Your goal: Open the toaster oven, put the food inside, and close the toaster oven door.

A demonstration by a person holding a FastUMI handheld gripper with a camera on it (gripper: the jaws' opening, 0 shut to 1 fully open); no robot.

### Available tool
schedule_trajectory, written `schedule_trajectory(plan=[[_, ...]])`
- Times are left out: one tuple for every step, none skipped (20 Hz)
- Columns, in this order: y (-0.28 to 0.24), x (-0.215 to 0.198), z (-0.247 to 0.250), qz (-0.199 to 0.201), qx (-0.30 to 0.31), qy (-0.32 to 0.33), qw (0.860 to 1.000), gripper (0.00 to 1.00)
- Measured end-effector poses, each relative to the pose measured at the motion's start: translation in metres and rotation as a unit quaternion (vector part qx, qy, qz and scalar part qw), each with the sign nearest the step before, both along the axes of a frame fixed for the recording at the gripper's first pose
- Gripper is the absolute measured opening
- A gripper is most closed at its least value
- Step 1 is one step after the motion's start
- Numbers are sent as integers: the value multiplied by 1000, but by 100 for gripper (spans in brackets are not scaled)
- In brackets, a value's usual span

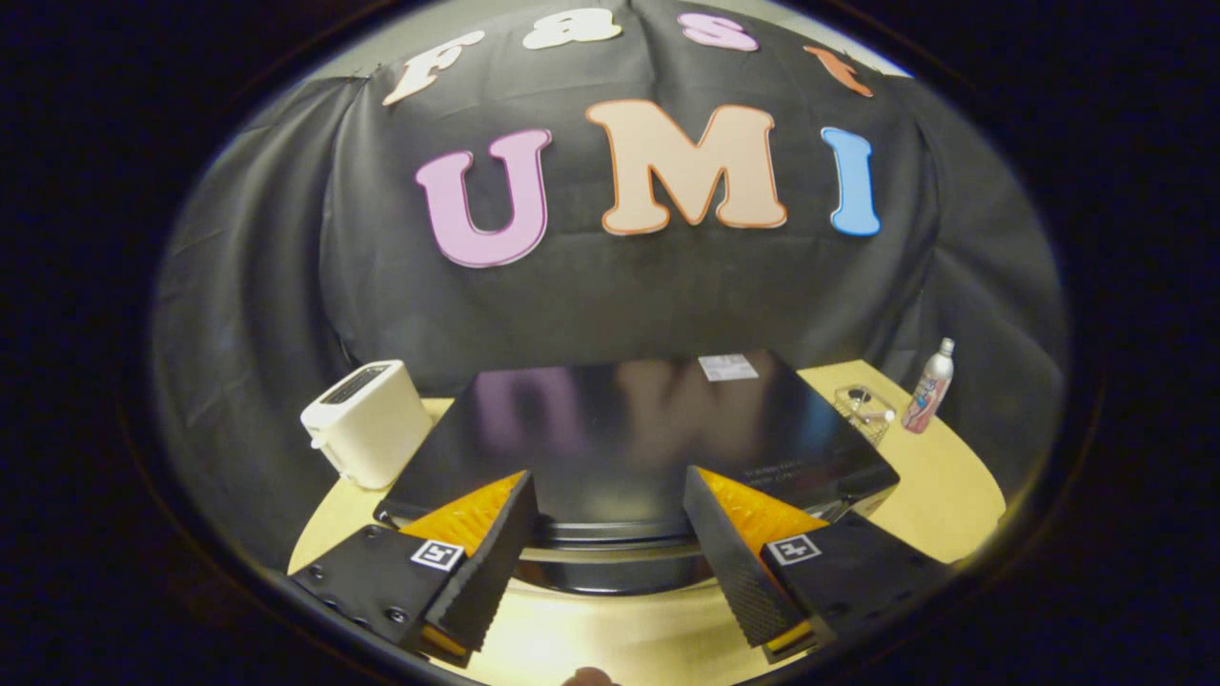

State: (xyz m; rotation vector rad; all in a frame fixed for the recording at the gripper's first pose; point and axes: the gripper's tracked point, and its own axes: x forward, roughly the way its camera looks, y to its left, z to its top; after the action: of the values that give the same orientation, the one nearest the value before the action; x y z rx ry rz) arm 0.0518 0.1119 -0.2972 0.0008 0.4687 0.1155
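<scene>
Gripper view looks down over the glossy black toaster oven (629, 429), a flat-topped metal box on the pale round wooden table (944, 495), with a white sticker near its back edge. Its front face, with what I take to be the door's bar handle (610, 551), sits just ahead of and between my fingers. My gripper (610, 534) is spread wide, fingers apart on either side of that front edge, holding nothing; I cannot tell whether either finger touches the oven. I judge the door not yet opened. I cannot pick out the food from here. Risks as I assess them: the handle is curved and shiny, so a closing grip could slide off; pulling at an angle could drag the whole oven across the table instead of swinging the door. Surroundings: a white plastic slot toaster (367, 421) stands just beside the oven's left flank, a small clear glass dish (863, 410) and a silver spray bottle (929, 386) stand to its right rear. None of these block the door.
</scene>
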Motion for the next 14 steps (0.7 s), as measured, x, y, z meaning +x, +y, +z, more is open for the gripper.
schedule_trajectory(plan=[[0,2,0,3,-8,-5,1000,100],[1,-1,-3,7,-18,-7,1000,100],[0,-3,-1,10,-24,-11,1000,100],[1,-9,-3,11,-23,-10,1000,100],[1,-12,-2,12,-19,-10,1000,100],[-1,-17,-2,11,-18,-9,1000,100],[-3,-24,-2,13,-19,-6,1000,100],[-2,-28,-2,12,-19,-8,1000,100],[-6,-36,-6,19,-22,-1,1000,100],[-5,-37,-1,19,-16,-11,1000,100],[-7,-44,-5,22,-17,-4,1000,100],[-7,-49,-2,26,-21,-10,999,99],[-9,-55,-4,30,-30,-5,999,100],[-9,-60,-4,35,-35,-7,999,100]])
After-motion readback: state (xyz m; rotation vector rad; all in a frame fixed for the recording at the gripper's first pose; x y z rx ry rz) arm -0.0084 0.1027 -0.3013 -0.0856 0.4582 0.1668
